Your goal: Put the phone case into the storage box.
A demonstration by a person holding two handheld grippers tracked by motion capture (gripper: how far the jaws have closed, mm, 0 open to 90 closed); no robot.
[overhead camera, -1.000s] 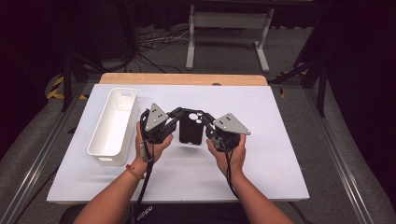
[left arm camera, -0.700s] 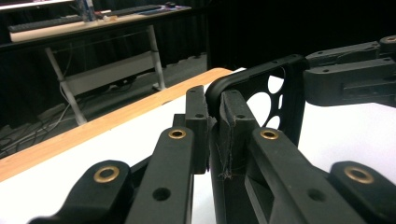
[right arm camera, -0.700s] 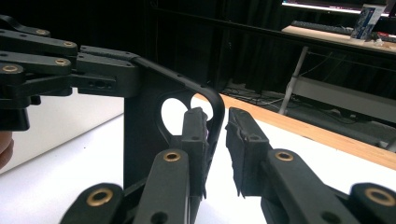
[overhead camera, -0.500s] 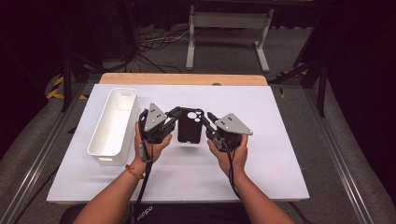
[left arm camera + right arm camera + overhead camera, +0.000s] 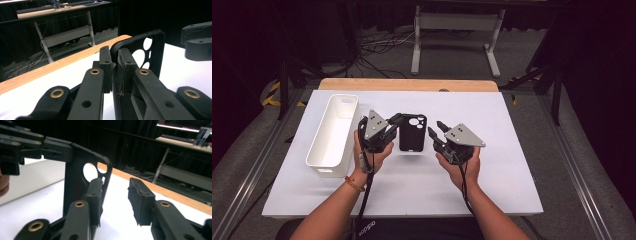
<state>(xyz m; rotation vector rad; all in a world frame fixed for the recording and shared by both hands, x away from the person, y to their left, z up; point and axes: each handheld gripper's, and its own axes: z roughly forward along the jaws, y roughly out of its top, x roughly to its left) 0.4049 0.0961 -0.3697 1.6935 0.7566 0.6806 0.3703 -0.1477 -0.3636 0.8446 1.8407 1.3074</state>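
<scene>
The black phone case point(image 5: 412, 132) is hanging just above the middle of the white table point(image 5: 512, 125), camera holes at 12 o'clock, shadow showing under it. I'm pinching its left edge with my left hand-held gripper point(image 5: 393, 121), jaws pressed together on the rim; in the left gripper view the case wall point(image 5: 136, 47) is sitting squeezed between the pads. My right hand-held gripper point(image 5: 436, 129) is sitting at the case's 3 o'clock, jaws apart and just been opening, nothing between them; in the right gripper view the case point(image 5: 82, 185) is lying off beyond my one jaw. Reads as a handover step, right side letting go. Next I'm likely carrying the case toward the white bin point(image 5: 333, 134) at 9 o'clock, needing a firm left pinch and a clear right side.
</scene>
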